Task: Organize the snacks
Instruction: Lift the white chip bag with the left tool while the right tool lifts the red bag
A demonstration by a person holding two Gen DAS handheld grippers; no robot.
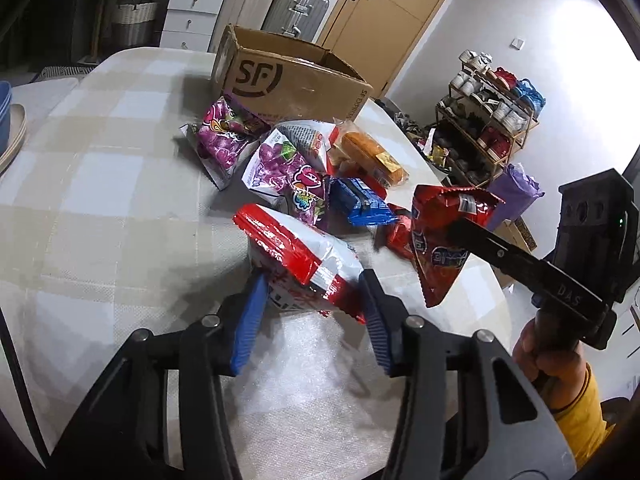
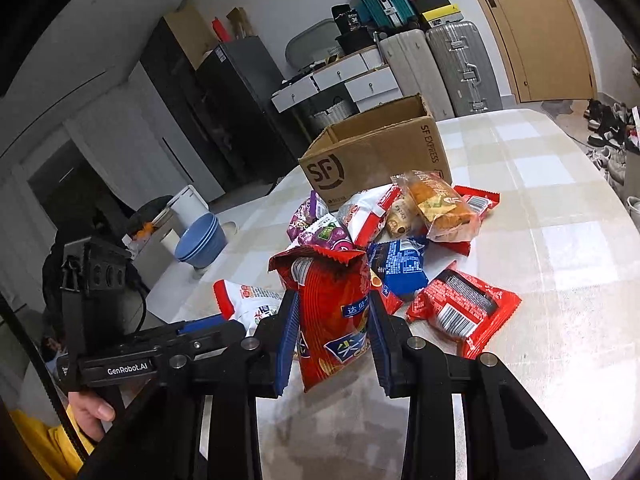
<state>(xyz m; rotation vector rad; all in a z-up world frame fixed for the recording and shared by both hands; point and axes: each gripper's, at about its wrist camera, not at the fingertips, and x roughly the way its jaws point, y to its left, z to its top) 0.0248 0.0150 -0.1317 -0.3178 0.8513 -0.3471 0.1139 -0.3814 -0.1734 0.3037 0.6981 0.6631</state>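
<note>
A pile of snack packets lies on the checked tablecloth in front of an open SF cardboard box (image 1: 296,80) (image 2: 376,152). My left gripper (image 1: 312,300) is shut on a red and white snack bag (image 1: 304,256), held just above the table; the same bag shows in the right wrist view (image 2: 248,300). My right gripper (image 2: 334,312) is shut on a red chip bag (image 2: 336,312) and holds it upright; it shows in the left wrist view (image 1: 444,236). Purple candy bags (image 1: 224,136), a blue packet (image 1: 360,204) (image 2: 400,268) and an orange cake packet (image 1: 372,152) (image 2: 440,208) lie in the pile.
A red packet (image 2: 464,308) lies on the table to the right of my right gripper. Blue bowls (image 2: 200,240) stand at the table's far left edge. A shoe rack (image 1: 488,120), suitcases (image 2: 460,64) and drawers stand beyond the table.
</note>
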